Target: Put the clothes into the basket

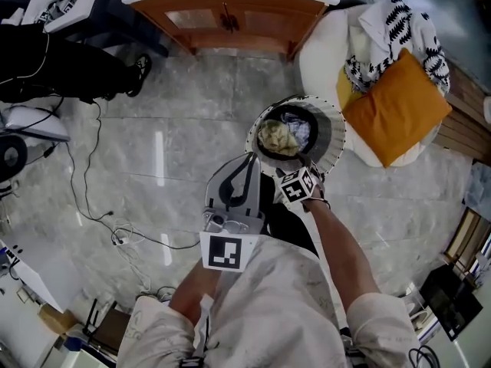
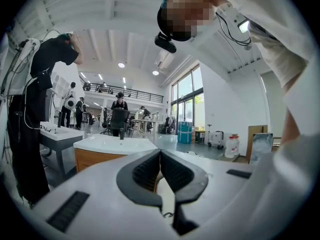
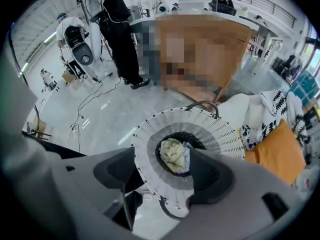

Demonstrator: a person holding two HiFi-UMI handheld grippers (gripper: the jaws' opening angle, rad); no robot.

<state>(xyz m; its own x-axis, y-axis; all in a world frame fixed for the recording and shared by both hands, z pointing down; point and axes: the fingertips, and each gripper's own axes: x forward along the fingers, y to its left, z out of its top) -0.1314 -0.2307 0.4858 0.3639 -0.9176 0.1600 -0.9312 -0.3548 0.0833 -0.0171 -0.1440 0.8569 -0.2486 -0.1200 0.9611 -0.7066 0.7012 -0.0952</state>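
Observation:
A white woven basket (image 1: pixel 331 131) stands on the grey stone floor, just in front of me. Inside it lie a crumpled pale yellow cloth (image 1: pixel 278 138) and a blue-and-white cloth (image 1: pixel 298 128). My right gripper (image 3: pixel 165 176) points steeply down over the basket (image 3: pixel 150 134), open, with nothing between its jaws; the yellow cloth (image 3: pixel 173 154) shows below them. Its marker cube (image 1: pixel 298 184) sits at the basket's near rim. My left gripper (image 1: pixel 252 161) hovers left of the basket, pointing about level, shut (image 2: pixel 160 156) and empty.
Behind the basket stands a wooden cabinet (image 1: pixel 230 10) with a white top. A white beanbag seat at the right carries an orange cushion (image 1: pixel 395 110) and a black-and-white throw (image 1: pixel 399 29). Cables (image 1: pixel 92 205) trail over the floor at left, near a person in black (image 1: pixel 61 71).

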